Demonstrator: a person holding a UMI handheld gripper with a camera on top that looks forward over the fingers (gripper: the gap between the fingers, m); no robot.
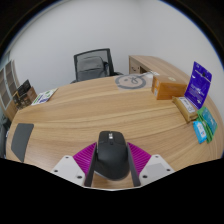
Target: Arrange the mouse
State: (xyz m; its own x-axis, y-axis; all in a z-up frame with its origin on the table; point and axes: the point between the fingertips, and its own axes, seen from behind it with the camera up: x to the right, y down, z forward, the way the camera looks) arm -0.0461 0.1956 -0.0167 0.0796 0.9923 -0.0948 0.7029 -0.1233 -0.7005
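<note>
- A long wooden table (90,110) fills the room, with a plain grey wall (110,25) behind it.
- The mouse (112,153) is black and rounded, with a wheel near its front. It sits between the two fingers of the gripper (112,165), at 6 o'clock on the table, close to the near edge.
- The pink pads (84,160) are close on both sides of the mouse. They look as if they touch it, so the gripper seems to be holding the mouse, set narrow around it.
- A black chair (92,66) stands behind the table at 11 o'clock.
- A round white thing (129,81) lies flat at 1 o'clock, far from the mouse.
- A brown box (168,86) sits at 2 o'clock, and a purple box (200,83) stands upright just beside it.
- More small packs (198,118) lie at 3 o'clock near the right edge of the table.
- Some papers (43,97) lie at 9 o'clock near the left edge.
- Another dark chair (20,140) is at 8 o'clock, by the table's near left edge.
- Nothing stands right in front of the mouse. The middle of the table is bare wood, so there is wide room ahead at 12 o'clock.
- The near edge of the table curves just under the fingers.
</note>
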